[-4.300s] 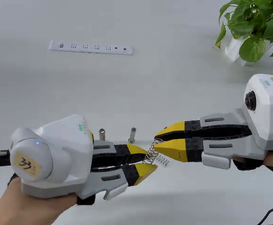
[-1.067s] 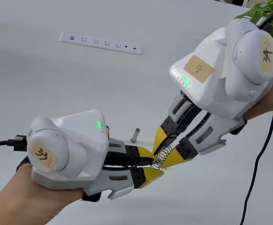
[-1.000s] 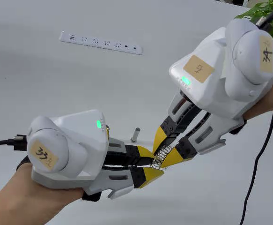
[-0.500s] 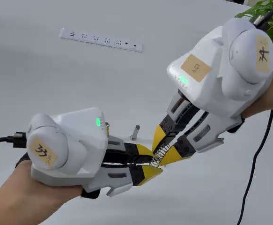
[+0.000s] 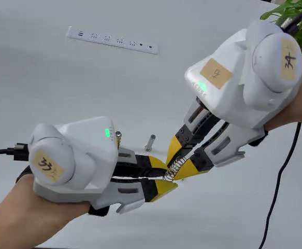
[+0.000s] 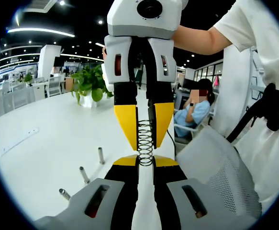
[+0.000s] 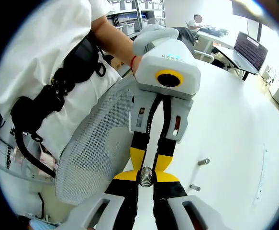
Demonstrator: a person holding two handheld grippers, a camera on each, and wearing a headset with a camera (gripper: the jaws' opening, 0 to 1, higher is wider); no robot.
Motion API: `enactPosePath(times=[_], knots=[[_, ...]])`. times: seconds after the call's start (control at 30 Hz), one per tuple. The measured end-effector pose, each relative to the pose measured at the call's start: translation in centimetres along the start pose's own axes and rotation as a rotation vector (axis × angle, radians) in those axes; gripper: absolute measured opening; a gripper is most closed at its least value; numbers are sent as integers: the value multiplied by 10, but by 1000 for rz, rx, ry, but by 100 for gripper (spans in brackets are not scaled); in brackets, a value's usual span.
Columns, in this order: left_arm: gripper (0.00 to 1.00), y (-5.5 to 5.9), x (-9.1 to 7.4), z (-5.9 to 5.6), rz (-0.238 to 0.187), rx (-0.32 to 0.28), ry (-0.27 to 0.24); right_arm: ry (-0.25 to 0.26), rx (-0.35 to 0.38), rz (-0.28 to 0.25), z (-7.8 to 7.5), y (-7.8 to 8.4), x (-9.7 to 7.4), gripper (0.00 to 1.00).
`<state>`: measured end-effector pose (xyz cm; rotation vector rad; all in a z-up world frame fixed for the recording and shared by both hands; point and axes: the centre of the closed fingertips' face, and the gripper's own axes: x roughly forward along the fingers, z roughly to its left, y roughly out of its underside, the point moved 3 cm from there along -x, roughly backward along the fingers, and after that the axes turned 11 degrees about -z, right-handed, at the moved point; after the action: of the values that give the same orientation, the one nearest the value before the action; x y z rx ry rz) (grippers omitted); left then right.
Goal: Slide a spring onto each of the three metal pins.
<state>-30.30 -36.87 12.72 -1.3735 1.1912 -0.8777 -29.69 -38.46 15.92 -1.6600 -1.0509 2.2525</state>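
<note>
Meeting tip to tip above the white tabletop (image 5: 57, 88), the left gripper (image 6: 145, 162) and the right gripper (image 7: 146, 179) each have their yellow fingers drawn narrow onto the same coil spring (image 6: 145, 136). In the left gripper view the spring's near end sits pinched between that gripper's own fingers. The rest of it runs straight ahead into the slot between the right gripper's fingers, which come down from the top. In the right gripper view the spring shows end-on between that gripper's own fingertips, with the left gripper's fingers just beyond it. The spring is held in the air, clear of the three metal pins (image 6: 83, 174), which stand upright in a row on the tabletop to the left of the left fingers, well apart from the coil. In the right gripper view two pins lie to the right of the fingers. In the head view one pin stands free just behind the joined fingertips, and another is half hidden by the left gripper's white body. Far beyond the fingers lies a white power strip (image 5: 112, 40). A potted plant (image 5: 290, 11) sits behind the right gripper, and a black cable (image 5: 279, 192) hangs from it. A grey mesh chair (image 6: 216, 167) stands beside the person.
</note>
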Motion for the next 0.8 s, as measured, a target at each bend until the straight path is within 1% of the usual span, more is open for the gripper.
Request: enactPosePath(times=[0.13, 0.27, 0.4, 0.57, 0.67, 0.8], knots=[[7, 1, -1, 0, 0, -2, -1, 7, 8, -5, 0, 0, 1, 7], [7, 1, -4, 0, -7, -8, -11, 22, 18, -15, 0, -1, 1, 7], [8, 3, -7, 2, -5, -7, -24, 36, 28, -22, -2, 0, 1, 7], [13, 5, -14, 6, 0, 1, -52, 54, 37, -33, -3, -1, 0, 7], [19, 7, -19, 9, 3, -1, -76, 67, 46, -38, -4, -1, -1, 7], [22, 12, -29, 14, 9, -1, -106, 99, 64, -40, -8, 0, -4, 7]])
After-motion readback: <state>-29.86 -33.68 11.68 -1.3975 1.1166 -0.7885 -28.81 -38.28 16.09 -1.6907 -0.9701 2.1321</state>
